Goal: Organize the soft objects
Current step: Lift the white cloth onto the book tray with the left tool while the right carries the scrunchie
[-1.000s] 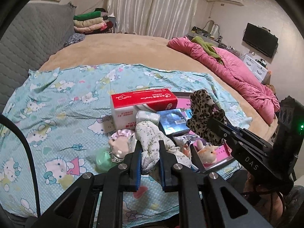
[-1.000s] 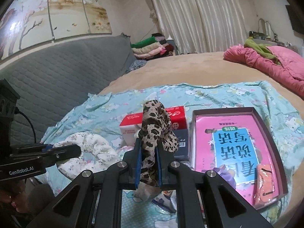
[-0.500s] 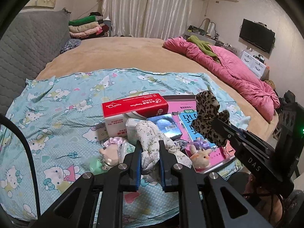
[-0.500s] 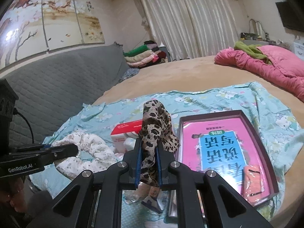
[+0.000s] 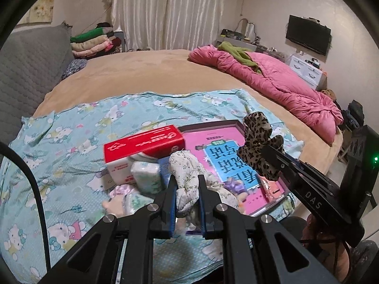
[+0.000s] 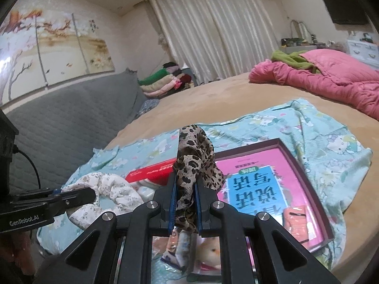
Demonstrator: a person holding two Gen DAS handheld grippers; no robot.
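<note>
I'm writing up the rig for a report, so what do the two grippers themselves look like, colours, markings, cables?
Both are matte black, angular plastic with silver screws and blue pads inside the fingers. The left gripper carries white "GenRobot.AI" lettering and a black cable by its body. The right gripper reads "DAS" in pale letters, with a green indicator light on its boxy rear housing. No sleeves are visible.

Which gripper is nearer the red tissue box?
Left. The left gripper, holding the floral scrunchie, is just short of the red tissue box; the right gripper hangs farther right, over the pink tray.
</note>
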